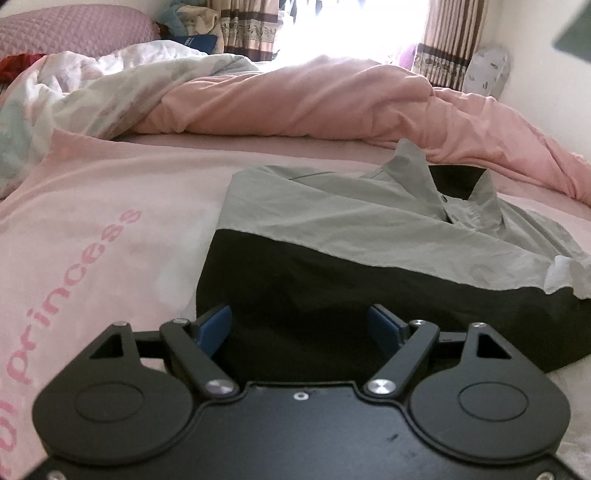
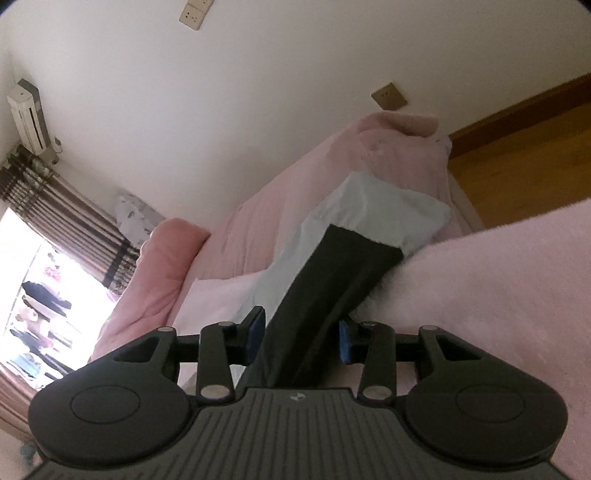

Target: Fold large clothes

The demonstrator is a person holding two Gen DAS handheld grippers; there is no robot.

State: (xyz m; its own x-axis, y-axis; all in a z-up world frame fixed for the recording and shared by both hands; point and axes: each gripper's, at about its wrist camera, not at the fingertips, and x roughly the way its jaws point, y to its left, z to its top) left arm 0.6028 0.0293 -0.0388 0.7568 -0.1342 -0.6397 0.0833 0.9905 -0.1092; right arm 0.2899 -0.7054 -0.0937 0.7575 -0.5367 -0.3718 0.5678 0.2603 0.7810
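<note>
A grey and black collared shirt (image 1: 332,236) lies partly folded on the pink bed sheet (image 1: 122,206). Its collar points to the far right, its black lower part lies nearest me. My left gripper (image 1: 299,326) is open, its blue pads (image 1: 216,326) spread wide over the black hem, holding nothing. In the right wrist view the camera is tilted. A black part of the shirt (image 2: 332,280) with a pale grey end runs between the pads of my right gripper (image 2: 301,336). The jaws stand apart, and I cannot tell if they press the cloth.
A rumpled pink duvet (image 1: 314,99) and a white patterned quilt (image 1: 110,85) lie across the far side of the bed. A pink pillow (image 1: 70,29) is at the back left. Curtains (image 1: 447,40) frame a bright window. The right wrist view shows a white wall (image 2: 258,92) and wooden floor (image 2: 524,155).
</note>
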